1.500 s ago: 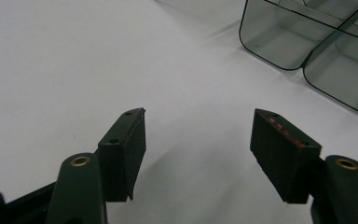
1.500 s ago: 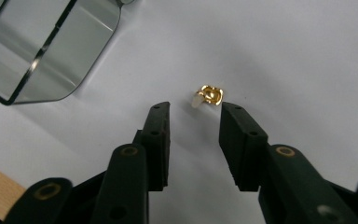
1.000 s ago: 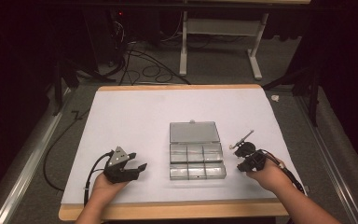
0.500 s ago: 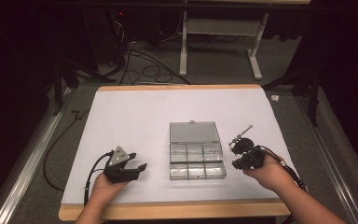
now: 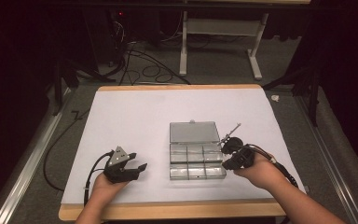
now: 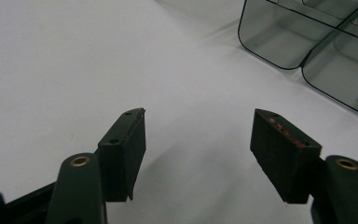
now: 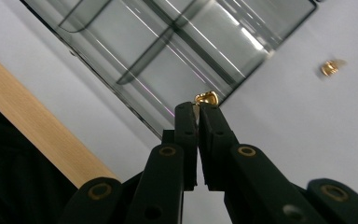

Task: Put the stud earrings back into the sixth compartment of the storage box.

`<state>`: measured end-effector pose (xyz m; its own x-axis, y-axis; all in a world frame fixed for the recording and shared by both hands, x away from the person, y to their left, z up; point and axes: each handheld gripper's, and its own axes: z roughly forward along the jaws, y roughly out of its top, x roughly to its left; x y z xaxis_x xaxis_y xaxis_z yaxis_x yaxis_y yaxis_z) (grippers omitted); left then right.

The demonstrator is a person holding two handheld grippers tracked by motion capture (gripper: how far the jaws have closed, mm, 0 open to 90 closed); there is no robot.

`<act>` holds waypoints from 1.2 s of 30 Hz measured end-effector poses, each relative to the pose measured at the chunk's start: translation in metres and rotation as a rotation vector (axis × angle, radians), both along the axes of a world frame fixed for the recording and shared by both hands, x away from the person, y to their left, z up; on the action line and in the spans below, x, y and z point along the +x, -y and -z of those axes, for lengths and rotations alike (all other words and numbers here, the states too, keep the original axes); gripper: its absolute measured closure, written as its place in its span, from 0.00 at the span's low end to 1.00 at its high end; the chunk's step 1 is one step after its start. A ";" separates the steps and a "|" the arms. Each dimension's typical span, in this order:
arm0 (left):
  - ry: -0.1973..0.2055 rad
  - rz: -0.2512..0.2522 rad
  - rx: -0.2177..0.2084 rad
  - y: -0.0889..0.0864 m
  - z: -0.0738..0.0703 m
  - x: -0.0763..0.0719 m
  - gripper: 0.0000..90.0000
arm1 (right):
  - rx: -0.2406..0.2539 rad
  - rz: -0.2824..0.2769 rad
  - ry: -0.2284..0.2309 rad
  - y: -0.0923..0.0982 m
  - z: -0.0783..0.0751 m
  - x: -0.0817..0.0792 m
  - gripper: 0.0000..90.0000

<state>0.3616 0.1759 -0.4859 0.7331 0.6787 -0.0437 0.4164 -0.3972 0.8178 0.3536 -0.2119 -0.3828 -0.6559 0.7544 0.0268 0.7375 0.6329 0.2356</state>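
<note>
The right gripper [image 7: 198,106] has its two black jaws pressed together on a small brass-coloured metal fitting [image 7: 206,97], which peeks out just past the tips. Seen from above, that right gripper [image 5: 235,156] has come up off the white table surface and drifted toward the clear plastic compartment box [image 5: 196,161], where a second ago it sat lower and a little further out toward the right edge. To my eye the pick is done and the carry has begun, with the piece now riding over the box's near right corner (I would guess one of the near cells is the target, though I cannot tell which).

A second brass-coloured fitting [image 7: 329,67] lies loose on the surface, apart from the box, so there is likely more sorting to come.

The box's open lid [image 5: 194,132] lies flat behind the cells, toward the far edge, just as before.

Over by the near left corner, the left gripper [image 5: 135,164] has not budged; in its own view the left gripper [image 6: 198,140] has its jaws standing wide apart with nothing between them, only bare surface, and the box's cells [image 6: 279,35] lie off ahead.
</note>
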 end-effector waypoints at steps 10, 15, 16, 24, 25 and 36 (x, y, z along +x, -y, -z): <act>-0.003 0.003 -0.002 0.000 0.000 0.000 0.40 | -0.014 -0.039 -0.044 -0.024 0.019 0.010 0.98; -0.003 0.004 -0.002 0.000 0.000 0.001 0.40 | -0.027 -0.034 -0.064 -0.030 0.032 0.016 0.97; -0.003 0.004 -0.003 0.000 0.000 0.001 0.40 | -0.029 -0.040 -0.064 -0.030 0.034 0.017 0.97; -0.004 0.006 -0.006 -0.001 0.000 0.001 0.40 | -0.037 -0.057 -0.078 -0.033 0.049 0.020 0.97; -0.004 0.006 -0.007 -0.001 0.000 0.001 0.40 | -0.037 -0.044 -0.083 -0.034 0.048 0.019 0.94; -0.005 0.008 -0.004 -0.001 0.000 0.001 0.40 | 0.038 -0.032 -0.003 -0.025 0.008 0.022 0.91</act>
<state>0.3624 0.1764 -0.4858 0.7383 0.6726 -0.0500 0.4176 -0.3976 0.8170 0.3756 -0.1869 -0.3911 -0.6792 0.7317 0.0567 0.7181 0.6466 0.2573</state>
